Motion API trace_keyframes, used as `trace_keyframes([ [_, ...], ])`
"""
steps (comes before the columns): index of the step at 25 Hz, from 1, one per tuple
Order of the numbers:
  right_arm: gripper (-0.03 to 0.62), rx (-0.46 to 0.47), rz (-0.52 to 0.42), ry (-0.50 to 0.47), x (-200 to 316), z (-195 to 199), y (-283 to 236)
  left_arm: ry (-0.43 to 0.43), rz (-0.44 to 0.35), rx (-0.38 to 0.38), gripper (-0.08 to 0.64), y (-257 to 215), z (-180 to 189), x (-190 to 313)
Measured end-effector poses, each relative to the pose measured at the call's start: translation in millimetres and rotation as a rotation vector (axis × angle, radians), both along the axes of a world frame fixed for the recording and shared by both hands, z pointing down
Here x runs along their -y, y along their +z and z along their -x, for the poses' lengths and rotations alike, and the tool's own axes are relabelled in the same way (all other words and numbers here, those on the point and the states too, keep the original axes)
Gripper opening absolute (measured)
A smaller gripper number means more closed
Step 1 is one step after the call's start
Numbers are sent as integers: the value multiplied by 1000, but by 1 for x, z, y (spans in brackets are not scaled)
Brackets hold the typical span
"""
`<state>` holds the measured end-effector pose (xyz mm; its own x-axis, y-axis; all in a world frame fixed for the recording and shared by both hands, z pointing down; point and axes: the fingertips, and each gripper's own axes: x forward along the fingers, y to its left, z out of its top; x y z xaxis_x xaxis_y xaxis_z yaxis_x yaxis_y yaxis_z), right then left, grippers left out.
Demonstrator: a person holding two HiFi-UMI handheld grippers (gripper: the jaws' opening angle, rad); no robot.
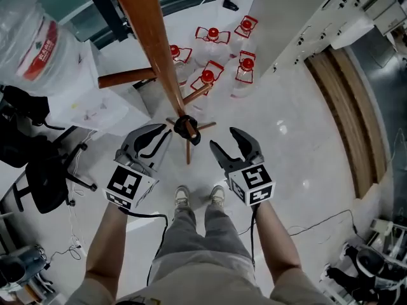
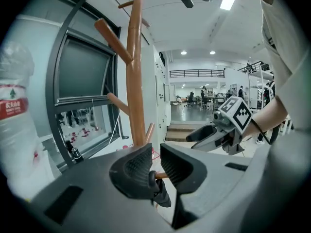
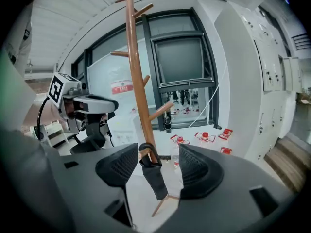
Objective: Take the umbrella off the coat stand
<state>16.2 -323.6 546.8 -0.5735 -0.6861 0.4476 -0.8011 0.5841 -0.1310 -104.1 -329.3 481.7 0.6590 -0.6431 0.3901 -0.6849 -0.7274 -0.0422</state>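
Note:
A wooden coat stand rises in front of me, its pegs angled upward. A small black folded umbrella hangs by its loop from a low peg. In the right gripper view the umbrella dangles beyond the gap of my right gripper, whose jaws stand wide apart and touch nothing. My left gripper has a narrow gap between its pads, and the peg and the umbrella show behind it. In the head view the left gripper is just left of the umbrella and the right gripper just right of it.
Several red-capped water bottles stand on the floor behind the stand. A large clear water jug and a black office chair are at the left. White cabinets line the right. The person's feet are close to the stand's base.

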Motion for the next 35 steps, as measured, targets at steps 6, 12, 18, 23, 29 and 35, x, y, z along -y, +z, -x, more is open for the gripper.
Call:
trace_keyframes([
  [6, 244, -11, 64, -32, 9, 10, 57, -11, 1, 43, 54, 46, 0, 21],
  [12, 262, 3, 101, -61, 18, 24, 115, 52, 73, 14, 101, 92, -5, 24],
  [18, 284, 29, 103, -114, 27, 43, 171, 73, 111, -34, 117, 124, -4, 32],
  [23, 301, -12, 109, -130, 30, 51, 221, 111, 111, -31, 120, 150, -10, 36],
  [29, 305, -33, 128, -146, 31, 65, 275, 130, 104, -46, 121, 173, -15, 39],
  [35, 308, -107, 96, -194, 33, 84, 319, 138, 74, -45, 121, 185, -17, 42],
])
